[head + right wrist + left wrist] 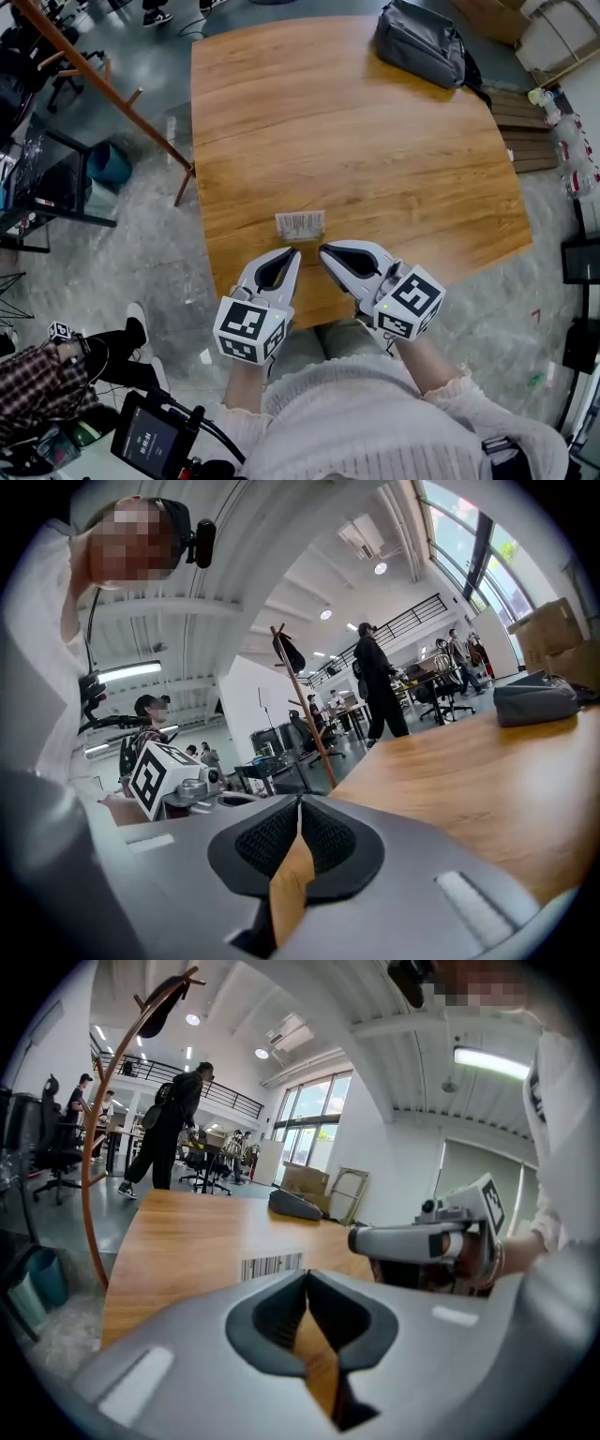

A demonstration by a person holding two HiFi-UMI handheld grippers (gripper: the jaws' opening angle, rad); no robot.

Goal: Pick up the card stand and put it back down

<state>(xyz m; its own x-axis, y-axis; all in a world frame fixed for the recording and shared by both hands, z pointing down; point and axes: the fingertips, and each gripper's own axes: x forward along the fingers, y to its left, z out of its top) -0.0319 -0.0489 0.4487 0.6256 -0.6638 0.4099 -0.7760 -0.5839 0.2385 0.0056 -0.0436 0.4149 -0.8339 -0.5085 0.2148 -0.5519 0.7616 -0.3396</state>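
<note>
Resting on wooden table (356,141), card stand (300,225), grey bag (422,42), grey floor (150,56) around

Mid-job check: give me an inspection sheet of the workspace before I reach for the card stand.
Surface: wooden table, two things on it.
Job's things: card stand standing near the front edge, just ahead of both grippers, not gripped.
Clutter: grey bag at the far corner.
Grippers: left gripper and right gripper both shut, empty, side by side.
Cables: nothing seen on the table.
Surroundings: wooden coat rack on the left; people beyond.
</note>
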